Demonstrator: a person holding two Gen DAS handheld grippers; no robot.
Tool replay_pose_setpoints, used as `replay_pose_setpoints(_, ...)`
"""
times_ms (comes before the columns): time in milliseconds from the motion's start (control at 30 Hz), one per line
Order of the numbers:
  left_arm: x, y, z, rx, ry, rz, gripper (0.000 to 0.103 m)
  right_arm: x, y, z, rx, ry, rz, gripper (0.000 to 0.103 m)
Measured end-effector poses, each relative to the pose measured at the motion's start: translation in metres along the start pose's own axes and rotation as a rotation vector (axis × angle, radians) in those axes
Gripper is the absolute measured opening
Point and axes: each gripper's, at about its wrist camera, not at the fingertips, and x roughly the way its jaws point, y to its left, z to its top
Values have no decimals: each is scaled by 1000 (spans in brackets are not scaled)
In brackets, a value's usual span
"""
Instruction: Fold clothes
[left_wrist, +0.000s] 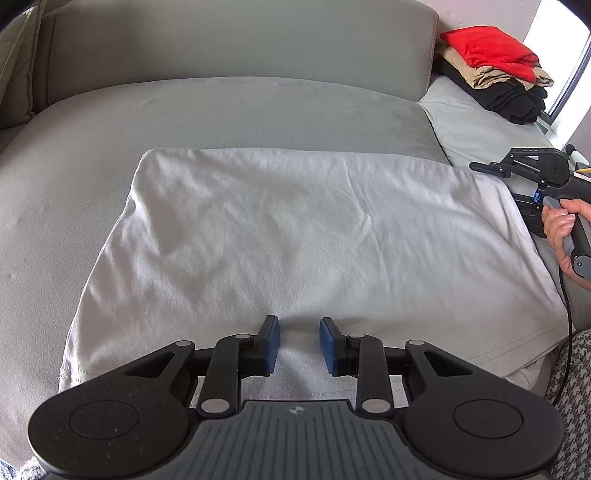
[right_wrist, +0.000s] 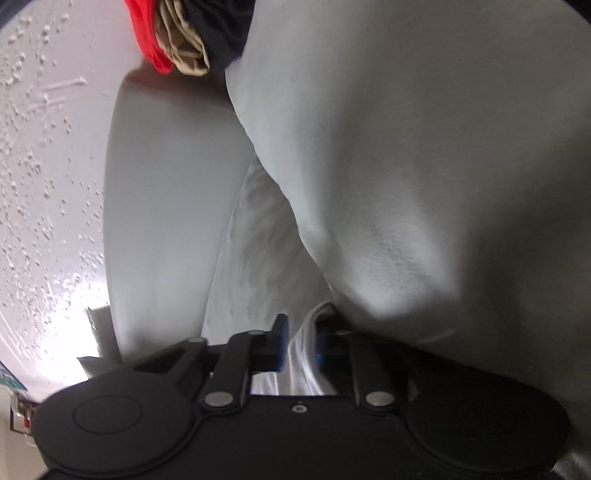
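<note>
Shirt (left_wrist: 295, 236) fabric, pale grey, lies spread flat across the sofa (left_wrist: 236, 107) seat, its near hem hanging over the seat's front edge. We hold the left gripper (left_wrist: 299, 345) just above that near hem, its jaws partly open with only a gap between the blue pads, gripping nothing. At the shirt's right edge our right gripper (right_wrist: 299, 345) has its jaws nearly closed, pinching a fold of the cloth; a hand (left_wrist: 563, 225) squeezes its handle. Beyond the shirt's far right corner sits a pile of folded clothes (left_wrist: 495, 70), red on top of tan and black.
</note>
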Motion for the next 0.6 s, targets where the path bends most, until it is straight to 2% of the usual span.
replay_pose_setpoints(133, 0, 0, 0, -2, 0, -1, 29, -11, 2, -1, 5, -80, -28, 6)
replay_pose_setpoints(267, 0, 0, 0, -1, -1, -1, 30, -24, 13, -6, -86, -153, -89, 5)
replay_pose_setpoints(367, 0, 0, -1, -1, -3, -2, 30, -34, 14, -5, -132, -176, -124, 5)
replay_pose_setpoints(533, 0, 0, -1, 4, -6, 0, 29, -45, 32, -6, -228, -249, -243, 3)
replay_pose_setpoints(600, 0, 0, -2, 6, -9, 2, 29, -54, 36, -7, -257, -247, -265, 3)
